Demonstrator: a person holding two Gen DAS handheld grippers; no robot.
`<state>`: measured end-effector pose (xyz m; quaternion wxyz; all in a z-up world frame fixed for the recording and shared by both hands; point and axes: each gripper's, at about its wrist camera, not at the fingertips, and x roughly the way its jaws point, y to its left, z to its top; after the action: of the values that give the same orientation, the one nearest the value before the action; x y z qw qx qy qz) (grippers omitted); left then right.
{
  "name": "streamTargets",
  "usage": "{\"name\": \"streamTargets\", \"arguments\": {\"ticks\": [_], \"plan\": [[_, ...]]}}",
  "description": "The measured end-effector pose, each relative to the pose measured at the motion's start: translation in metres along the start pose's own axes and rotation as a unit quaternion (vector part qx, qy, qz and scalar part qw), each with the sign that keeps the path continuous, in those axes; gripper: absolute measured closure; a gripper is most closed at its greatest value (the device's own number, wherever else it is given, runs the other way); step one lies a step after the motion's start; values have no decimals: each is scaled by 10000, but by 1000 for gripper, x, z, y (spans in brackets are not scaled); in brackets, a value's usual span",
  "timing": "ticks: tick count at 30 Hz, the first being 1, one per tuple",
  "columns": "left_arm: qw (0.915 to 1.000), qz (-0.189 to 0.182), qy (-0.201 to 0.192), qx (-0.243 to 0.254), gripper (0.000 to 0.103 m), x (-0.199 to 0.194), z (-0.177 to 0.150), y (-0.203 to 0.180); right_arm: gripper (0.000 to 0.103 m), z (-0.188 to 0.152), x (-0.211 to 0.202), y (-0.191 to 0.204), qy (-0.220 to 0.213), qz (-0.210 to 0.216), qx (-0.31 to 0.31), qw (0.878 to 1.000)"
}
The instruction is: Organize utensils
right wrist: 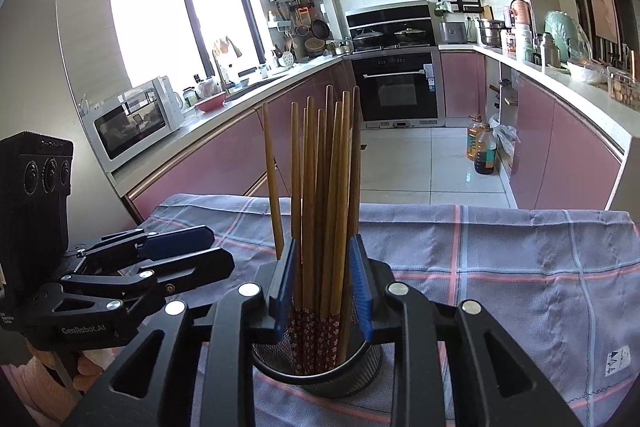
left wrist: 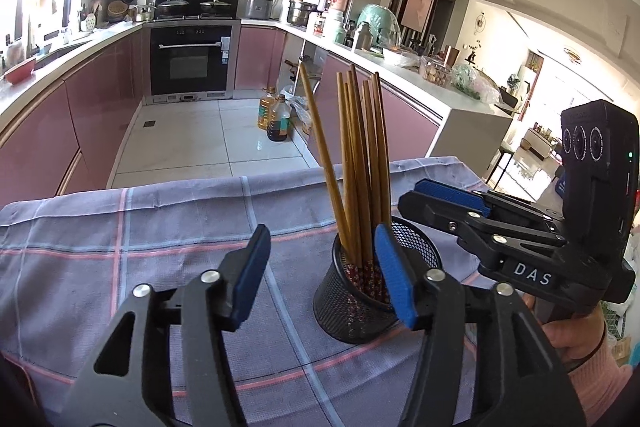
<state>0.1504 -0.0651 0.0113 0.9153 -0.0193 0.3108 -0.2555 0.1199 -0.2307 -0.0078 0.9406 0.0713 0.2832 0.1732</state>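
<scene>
The black mesh cup (left wrist: 378, 291) stands upright on the surface (left wrist: 120, 227), which is covered by a grey-blue checked cloth (right wrist: 500, 267) with pink and pale lines. In the left wrist view the cup sits lower centre-right of the frame; in the right wrist view it sits bottom centre.

A bundle of wooden chopsticks (left wrist: 360, 155) stands in the cup, tips upward. Their lower ends carry a red floral pattern. One chopstick leans away from the bundle toward the left of the frame in both views; the rest stand close together.

The left hand-held gripper (left wrist: 324, 267) occupies the lower part of the left wrist view. Its jaws stand wide apart, with bare cloth between them. Its right blue pad lies in front of the cup rim in that view; whether it touches the cup cannot be told. No chopstick is between the jaws. In the right wrist view this device appears at the left edge of the frame, beside the cup.

The right hand-held gripper (right wrist: 324, 287) stands at a narrow opening. The chopstick bundle rises between its two blue pads (right wrist: 362, 291). Gaps show between pads and bundle, so no firm grip is visible. In the left wrist view the device enters from the right, its tip above the cup rim.

A hand (left wrist: 576, 335) in a pink sleeve holds the right device at the lower right of the left wrist view.
</scene>
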Motion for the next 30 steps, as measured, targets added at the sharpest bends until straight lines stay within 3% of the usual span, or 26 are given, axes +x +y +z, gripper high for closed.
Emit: {"name": "streamTargets", "arguments": {"ticks": [2,5,8,12,21,30], "plan": [[9998,145,-136,-23,31,-8,-3,3,53,-4,-6,3,-89,-79,-41,9999],[9986,406,-335,1,23,-23,-12,7,43,-10,-14,8,-193,-204,-111,9995],[9955,757,-568,30,7,-38,-23,11,21,-20,-21,15,-334,-360,-195,9986],[9902,1169,-759,4,5,-57,-38,15,7,-34,-25,22,-432,-479,-284,9975],[9780,1738,-1155,-18,5,-87,-62,20,7,-55,-36,39,-795,-788,-405,9929],[9707,1961,-1386,-72,5,-106,-78,13,7,-71,-40,53,-980,-926,-507,9896]]}}
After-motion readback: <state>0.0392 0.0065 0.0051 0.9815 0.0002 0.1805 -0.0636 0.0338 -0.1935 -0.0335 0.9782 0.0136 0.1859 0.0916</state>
